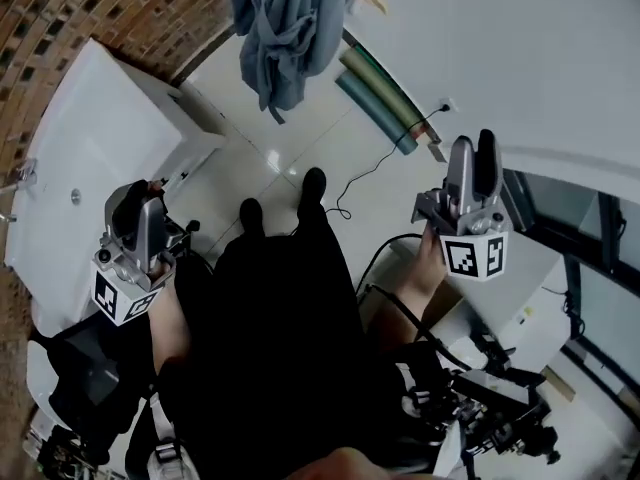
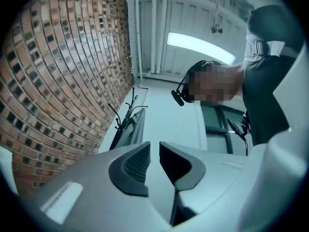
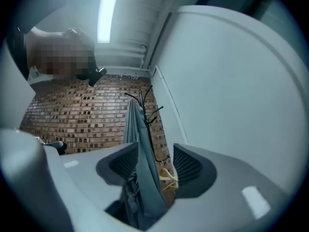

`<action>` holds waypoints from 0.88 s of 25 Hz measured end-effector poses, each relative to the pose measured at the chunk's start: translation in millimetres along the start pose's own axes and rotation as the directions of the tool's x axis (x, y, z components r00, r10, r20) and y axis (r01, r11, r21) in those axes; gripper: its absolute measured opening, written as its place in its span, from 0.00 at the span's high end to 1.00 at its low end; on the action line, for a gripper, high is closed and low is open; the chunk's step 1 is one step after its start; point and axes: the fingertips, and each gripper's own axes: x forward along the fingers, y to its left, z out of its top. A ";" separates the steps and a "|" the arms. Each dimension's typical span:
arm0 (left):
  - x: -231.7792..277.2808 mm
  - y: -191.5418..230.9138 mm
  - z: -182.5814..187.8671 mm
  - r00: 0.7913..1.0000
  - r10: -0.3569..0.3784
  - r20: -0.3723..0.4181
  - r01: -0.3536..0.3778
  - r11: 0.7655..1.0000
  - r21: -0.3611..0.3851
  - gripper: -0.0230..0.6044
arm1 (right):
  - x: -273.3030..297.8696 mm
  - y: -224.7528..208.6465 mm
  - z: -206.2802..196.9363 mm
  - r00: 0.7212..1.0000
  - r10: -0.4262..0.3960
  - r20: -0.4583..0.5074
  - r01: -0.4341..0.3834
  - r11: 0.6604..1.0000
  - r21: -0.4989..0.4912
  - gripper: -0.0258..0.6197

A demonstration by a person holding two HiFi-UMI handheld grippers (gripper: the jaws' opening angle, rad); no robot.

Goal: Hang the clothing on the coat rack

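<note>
A grey-blue garment (image 1: 285,28) hangs at the top of the head view. In the right gripper view the same garment (image 3: 140,144) drapes from the black coat rack (image 3: 145,100) against the brick wall. It is seen far off between the jaws of my right gripper (image 3: 155,161), which is open and holds nothing. In the head view my right gripper (image 1: 473,148) is raised at the right, well apart from the garment. My left gripper (image 1: 138,203) is at the left, its jaws (image 2: 154,151) closed to a narrow slit with nothing between them. The rack's hooks (image 2: 126,108) show far ahead of it.
A white cabinet (image 1: 100,138) stands at the left against a brick wall (image 1: 60,8). Rolled green mats (image 1: 375,93) and a black cable (image 1: 370,173) lie on the pale floor. Dark equipment (image 1: 490,398) sits at the lower right. A wooden hanger (image 3: 166,175) lies near the rack's foot.
</note>
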 end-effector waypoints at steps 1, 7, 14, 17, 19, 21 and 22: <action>-4.5 -2.2 0.0 0.999 -0.045 -0.004 0.045 0.999 -0.012 0.88 | -16.4 14.2 4.6 1.000 -0.020 0.001 0.020 1.000 -0.014 0.61; -30.1 -15.4 -20.0 0.971 -0.236 0.039 0.239 0.961 -0.142 0.92 | -135.5 89.9 10.1 0.980 -0.184 -0.081 0.171 0.975 -0.143 0.63; -66.5 -17.1 17.5 0.965 -0.237 0.110 0.246 0.966 -0.074 0.93 | -140.4 139.4 -13.1 0.992 -0.087 -0.089 0.074 0.988 -0.132 0.64; -89.0 -12.0 48.2 0.975 -0.201 0.097 0.206 0.977 -0.048 0.93 | -116.5 188.4 -19.2 0.993 0.031 -0.111 -0.040 0.996 -0.082 0.64; -83.9 -17.9 58.6 0.973 -0.198 0.115 0.203 0.978 -0.036 0.93 | -106.5 209.3 -13.0 0.989 0.099 -0.107 -0.105 0.993 -0.051 0.64; -74.5 -32.6 56.0 0.969 -0.211 0.132 0.219 0.975 -0.047 0.93 | -108.0 219.1 -6.7 0.982 0.159 -0.099 -0.161 0.987 -0.015 0.65; -69.2 -43.3 51.5 0.967 -0.220 0.131 0.229 0.972 -0.054 0.93 | -113.2 220.8 -4.6 0.978 0.185 -0.098 -0.186 0.983 0.004 0.66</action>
